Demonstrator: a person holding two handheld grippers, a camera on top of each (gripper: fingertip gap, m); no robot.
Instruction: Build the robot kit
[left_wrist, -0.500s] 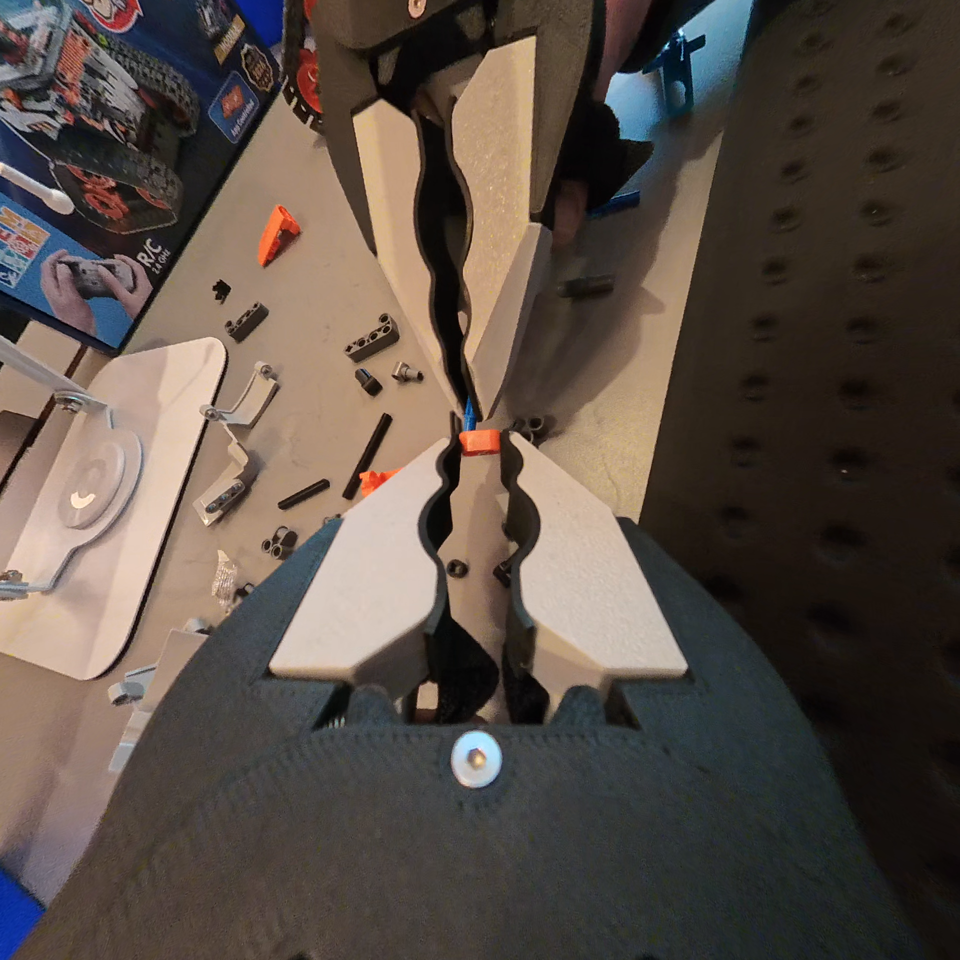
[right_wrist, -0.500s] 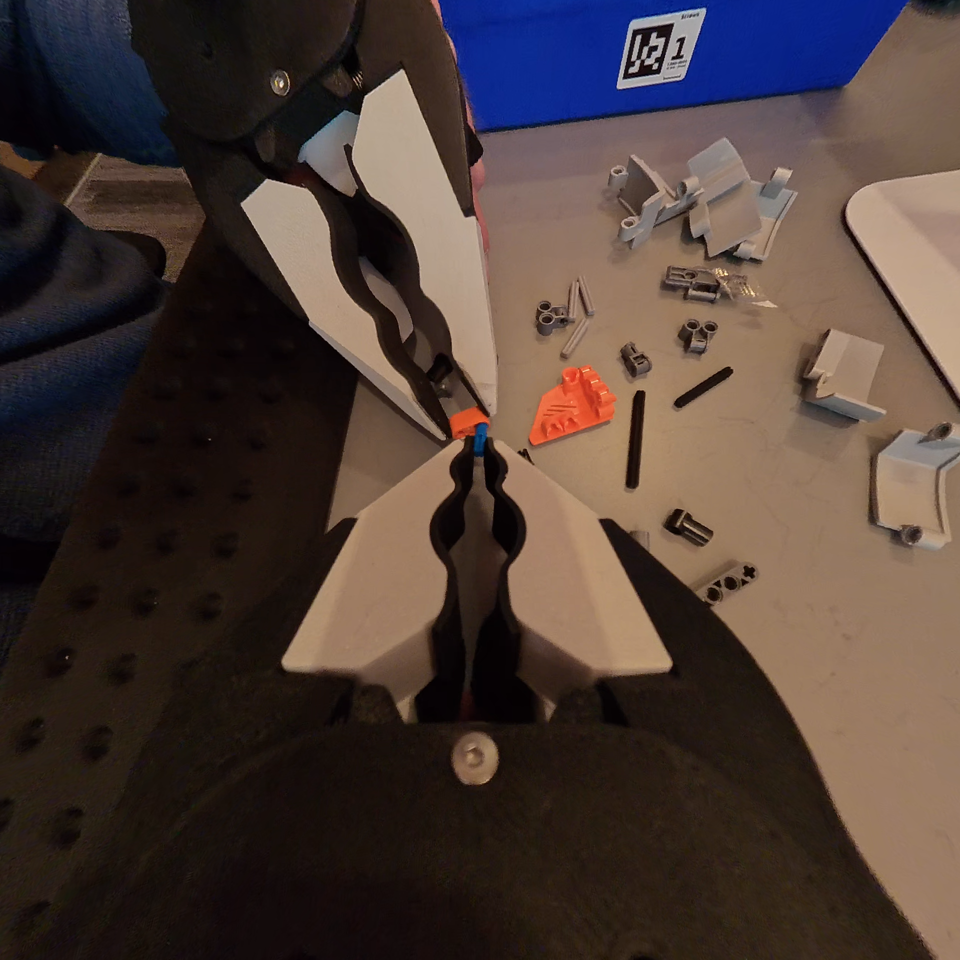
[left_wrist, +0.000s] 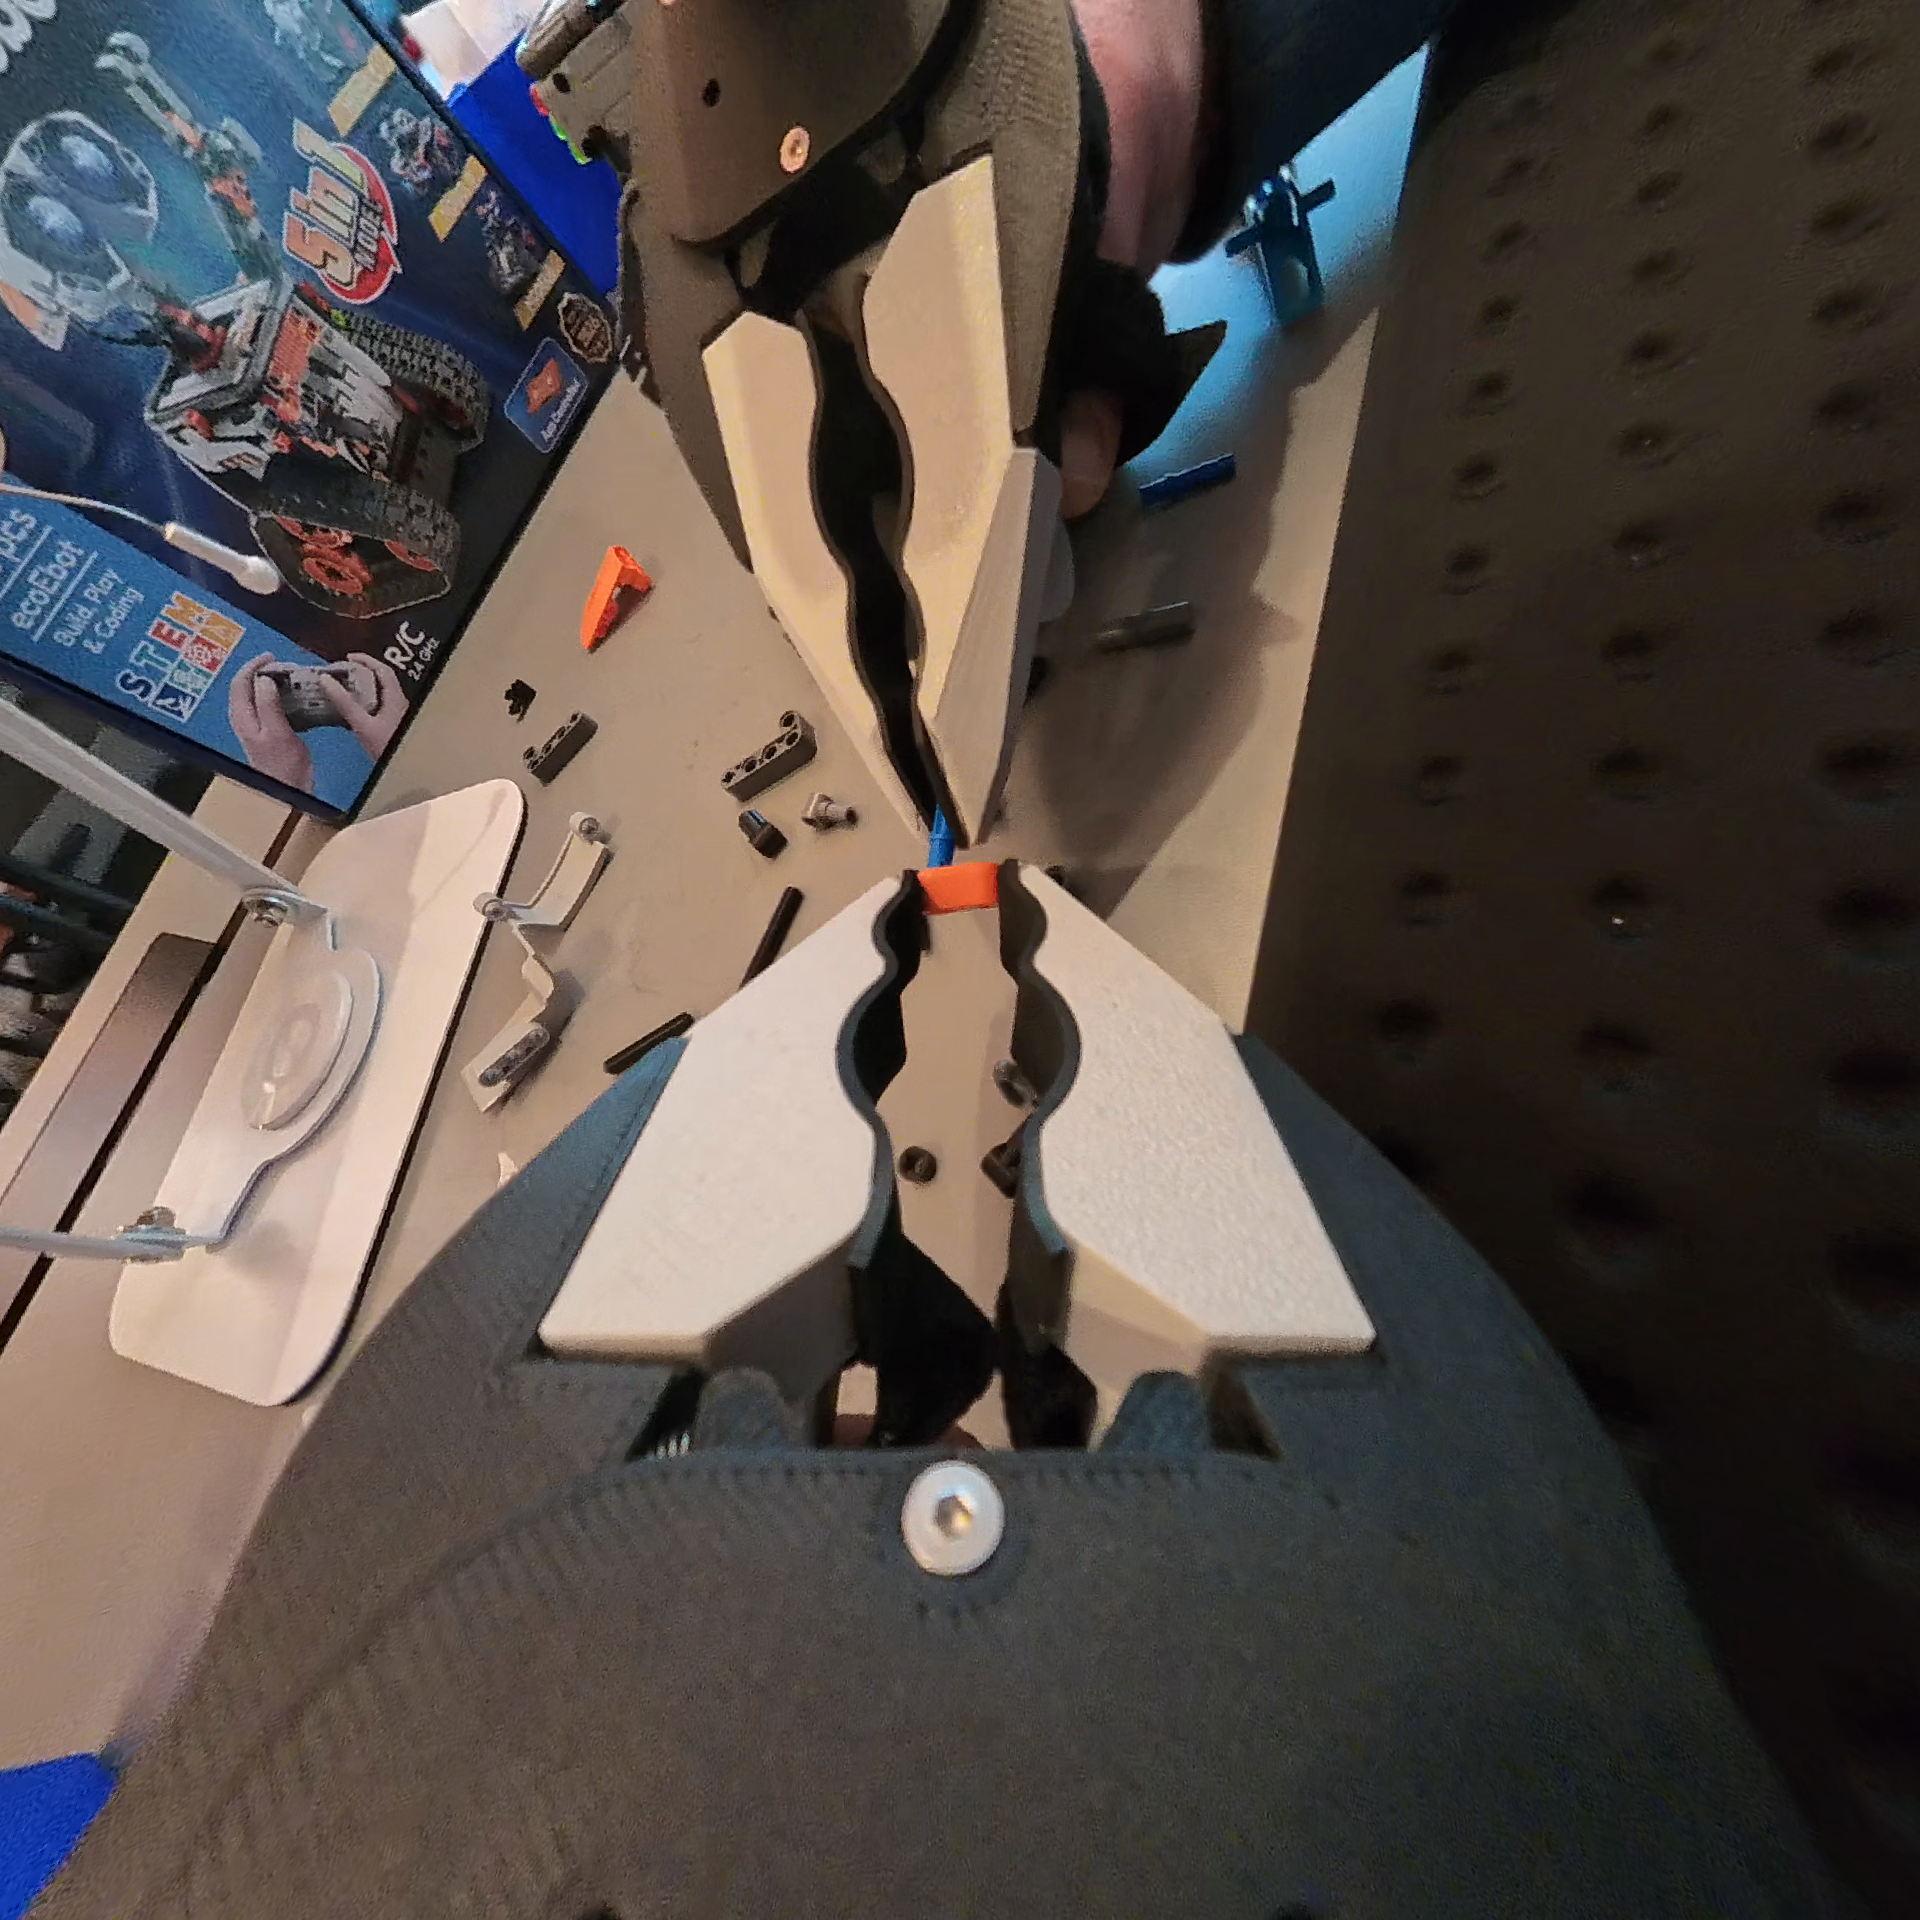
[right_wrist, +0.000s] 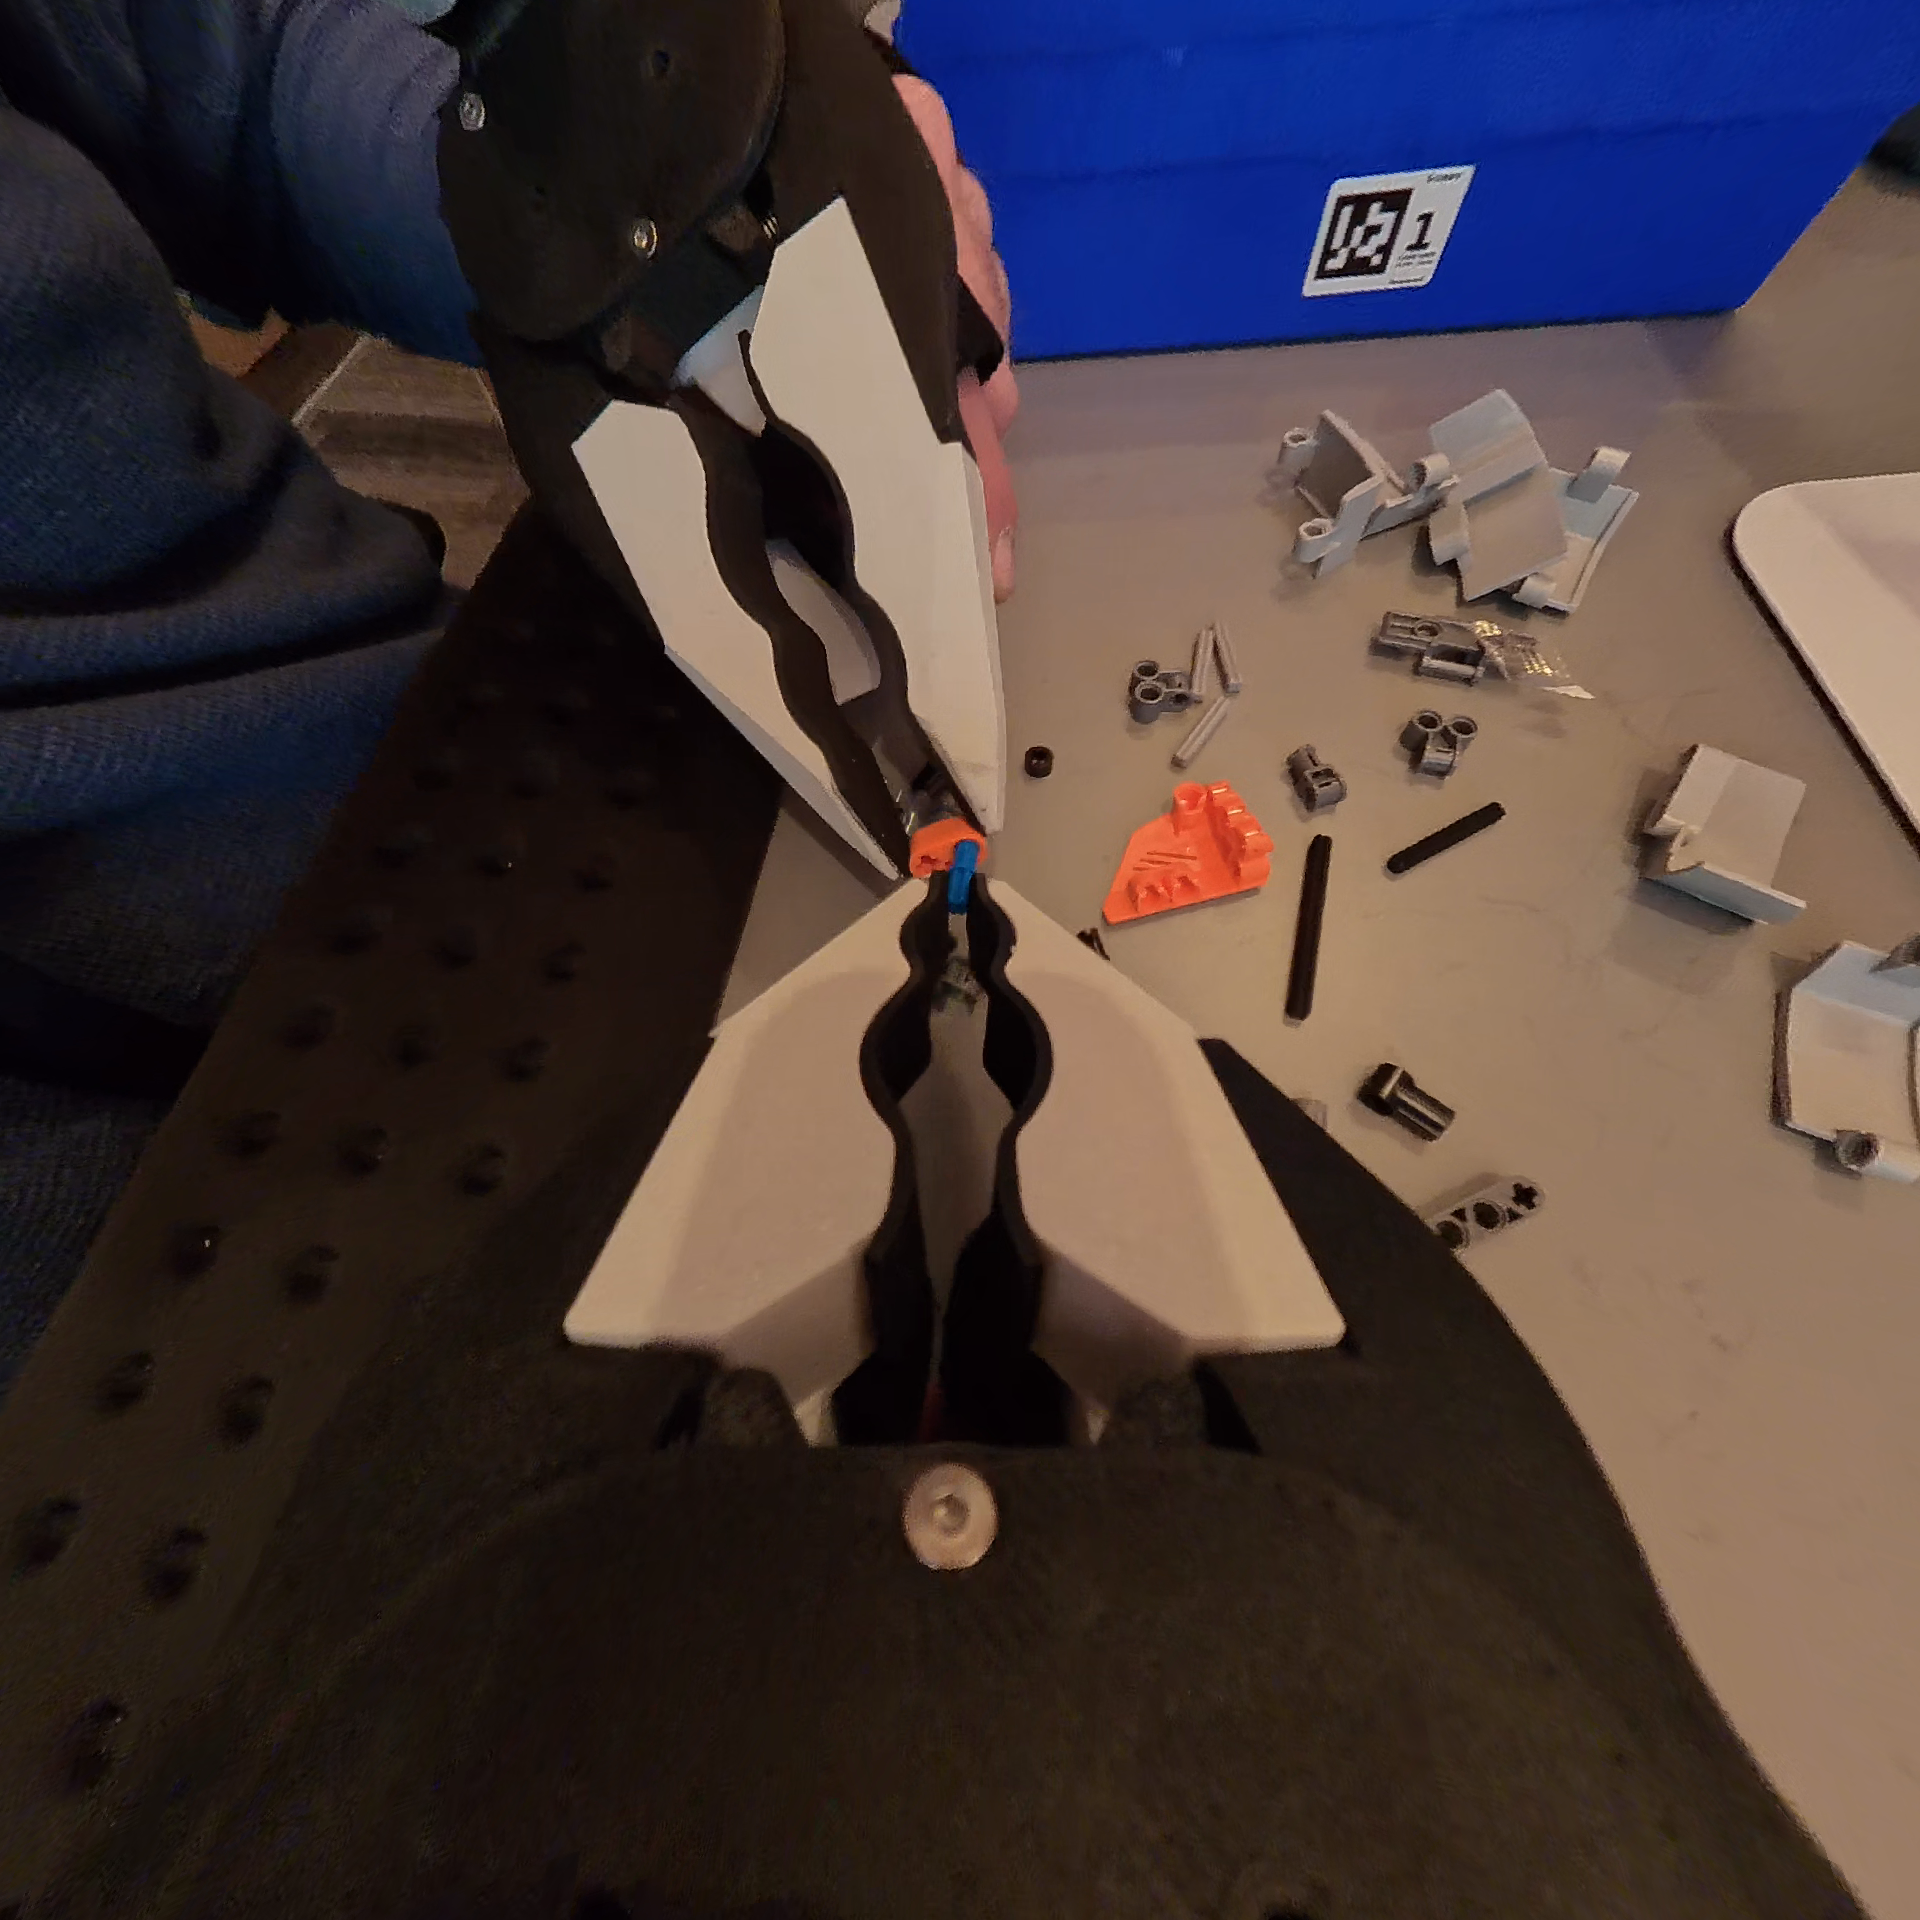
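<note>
The orange piece (left_wrist: 958, 890) and blue pin (right_wrist: 962, 876) are mostly hidden between fingertips; the white plate (right_wrist: 1829, 582) is cut off.

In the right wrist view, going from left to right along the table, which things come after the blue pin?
blue pin → orange wedge piece → long black axle → short black axle → grey angled block
</note>
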